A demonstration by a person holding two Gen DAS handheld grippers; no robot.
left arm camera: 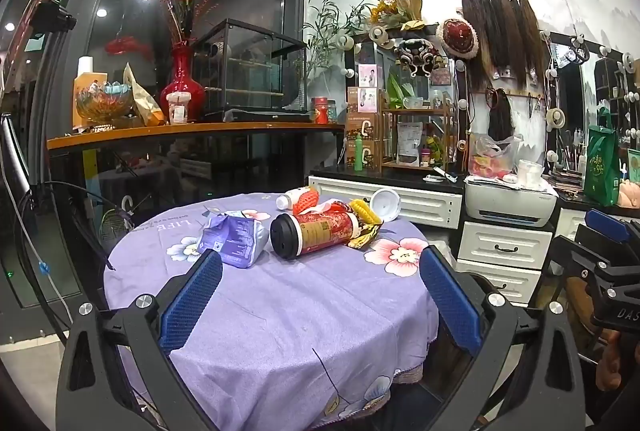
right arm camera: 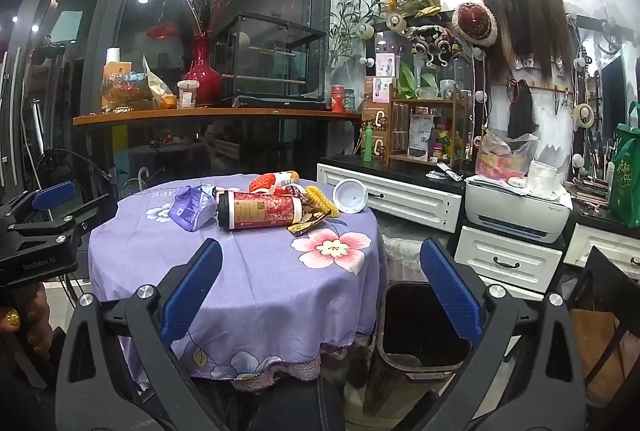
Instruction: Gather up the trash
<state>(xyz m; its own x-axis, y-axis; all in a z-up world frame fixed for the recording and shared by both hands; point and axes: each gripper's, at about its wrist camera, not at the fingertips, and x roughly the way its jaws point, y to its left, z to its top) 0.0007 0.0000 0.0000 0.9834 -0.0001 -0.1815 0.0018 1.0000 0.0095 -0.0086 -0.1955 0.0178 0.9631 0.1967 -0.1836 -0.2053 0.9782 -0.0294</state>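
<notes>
Both grippers hang spread and empty at the near edge of the round table (left arm camera: 280, 311). The red canister (left arm camera: 314, 233) lies on its side at the far part, long axis left-right, dead ahead of the left gripper (left arm camera: 320, 303), nearer than the right gripper (right arm camera: 320, 291), which stands over the bin (right arm camera: 424, 327).

Left tongs (left arm camera: 320, 295): blue pads spread wide, nothing between them, pointing forward and level. Right tongs (right arm camera: 320, 291): same, pads wide apart and empty. Both held side by side at about the same height; each shows at the edge of the other's wrist view, hand gripping the handle below.
</notes>
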